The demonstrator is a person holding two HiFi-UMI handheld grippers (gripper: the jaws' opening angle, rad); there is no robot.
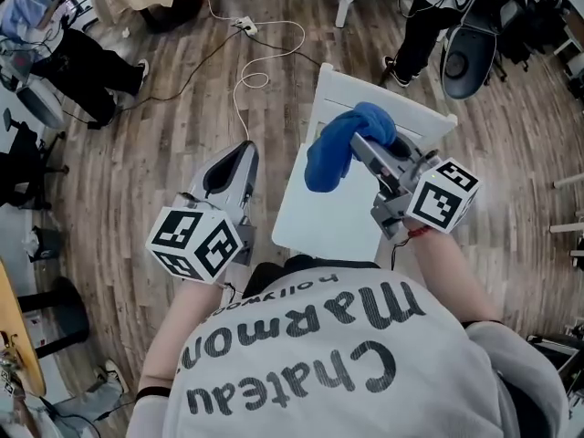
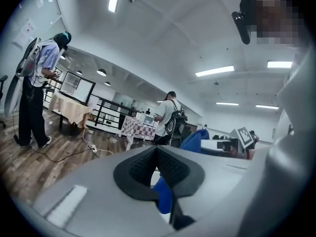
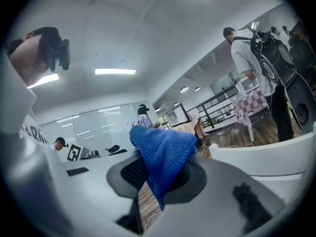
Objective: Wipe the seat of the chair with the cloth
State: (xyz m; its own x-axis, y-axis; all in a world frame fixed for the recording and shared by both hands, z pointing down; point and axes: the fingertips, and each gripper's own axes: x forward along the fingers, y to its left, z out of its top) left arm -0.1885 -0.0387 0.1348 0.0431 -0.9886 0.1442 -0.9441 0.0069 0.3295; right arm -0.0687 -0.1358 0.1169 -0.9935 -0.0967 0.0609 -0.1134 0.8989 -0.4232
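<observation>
A white chair stands in front of me, its flat seat (image 1: 333,213) bare and its backrest (image 1: 388,99) on the far side. A blue cloth (image 1: 339,146) hangs bunched above the seat's far part, with my right gripper (image 1: 362,140) shut on it. In the right gripper view the cloth (image 3: 163,157) drapes out between the black pads (image 3: 129,173), and the chair (image 3: 269,157) shows at the right. My left gripper (image 1: 245,150) is held over the floor left of the chair, shut with nothing in it; its pads (image 2: 173,168) meet in the left gripper view, where the cloth (image 2: 195,139) shows beyond.
A white cable (image 1: 260,67) and a power strip (image 1: 246,27) lie on the wooden floor beyond the left gripper. A person (image 1: 78,57) stands at far left, another person (image 1: 424,16) and a black office chair (image 1: 465,57) at far right.
</observation>
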